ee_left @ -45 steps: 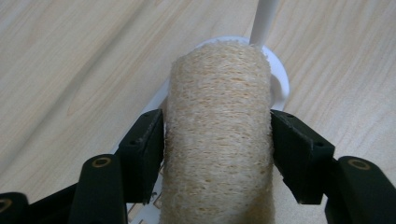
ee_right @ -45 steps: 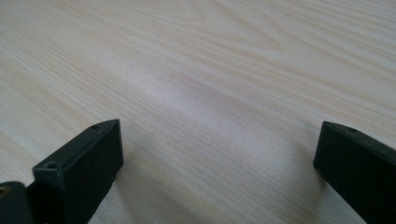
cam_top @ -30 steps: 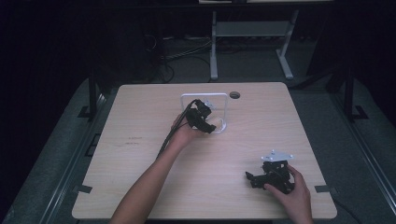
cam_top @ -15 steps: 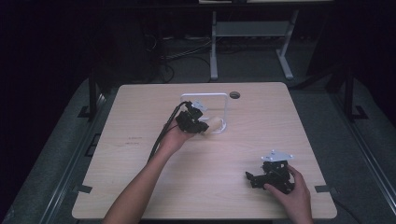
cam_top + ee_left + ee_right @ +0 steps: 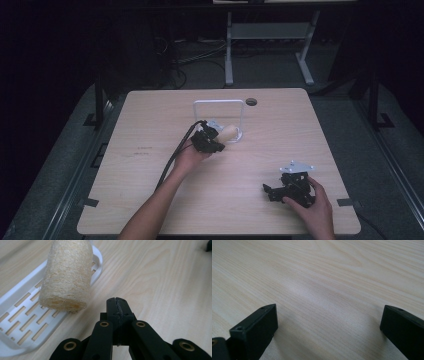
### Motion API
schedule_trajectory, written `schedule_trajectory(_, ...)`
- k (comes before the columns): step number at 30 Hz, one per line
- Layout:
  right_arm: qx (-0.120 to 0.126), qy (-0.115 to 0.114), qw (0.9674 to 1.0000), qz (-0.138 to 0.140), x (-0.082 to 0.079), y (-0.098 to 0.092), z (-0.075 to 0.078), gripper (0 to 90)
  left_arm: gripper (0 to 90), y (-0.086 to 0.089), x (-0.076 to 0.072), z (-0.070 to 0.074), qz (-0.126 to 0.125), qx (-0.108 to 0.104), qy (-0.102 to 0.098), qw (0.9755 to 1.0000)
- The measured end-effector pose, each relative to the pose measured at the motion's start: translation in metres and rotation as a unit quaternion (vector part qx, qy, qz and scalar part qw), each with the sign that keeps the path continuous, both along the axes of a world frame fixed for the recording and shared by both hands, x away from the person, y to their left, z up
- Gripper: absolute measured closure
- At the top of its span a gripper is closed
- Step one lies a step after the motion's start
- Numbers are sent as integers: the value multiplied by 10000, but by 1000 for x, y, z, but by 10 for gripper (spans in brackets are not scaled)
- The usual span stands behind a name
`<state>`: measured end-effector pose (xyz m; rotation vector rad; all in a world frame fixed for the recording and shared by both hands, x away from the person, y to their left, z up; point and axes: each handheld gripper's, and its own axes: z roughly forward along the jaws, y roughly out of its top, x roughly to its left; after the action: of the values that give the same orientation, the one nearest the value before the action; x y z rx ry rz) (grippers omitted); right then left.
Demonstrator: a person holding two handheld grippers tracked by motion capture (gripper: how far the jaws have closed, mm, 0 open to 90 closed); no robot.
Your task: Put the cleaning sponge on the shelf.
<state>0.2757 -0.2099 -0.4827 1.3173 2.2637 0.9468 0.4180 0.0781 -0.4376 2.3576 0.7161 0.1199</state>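
Loofah (image 5: pixel 66 277), a pale fibrous cylinder, lies on the white slotted tray (image 5: pixel 22 322) at mid-desk, one end over the tray's edge. In the left gripper view it sits just ahead and to the left of the left gripper (image 5: pixel 117 306), whose 2 fingers are pressed together on nothing. Its long axis runs away from that camera. The right gripper (image 5: pixel 292 187) rests near the front right of the desk (image 5: pixel 150 200), fingers wide apart, well away; the left hand is plainly nearer.
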Motion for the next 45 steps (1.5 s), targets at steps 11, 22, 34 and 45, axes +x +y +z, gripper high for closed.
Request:
schedule_trajectory(11, 1, 0, 10000, 0, 0, 0, 0, 10, 900, -4, 10, -11, 179, 94, 2, 9998)
schedule_trajectory(22, 2, 0, 10000, 0, 0, 0, 0, 10, 900, 4, 16, -11, 347, 198, -88, 9992)
schedule_trajectory(34, 2, 0, 10000, 0, 0, 0, 0, 10, 900, 15, 28, -9, 656, 388, -257, 9968)
schedule_trajectory(45, 1, -1, 10000, 0, 0, 0, 0, 9, 900, 19, 31, -12, 729, 324, -188, 9966)
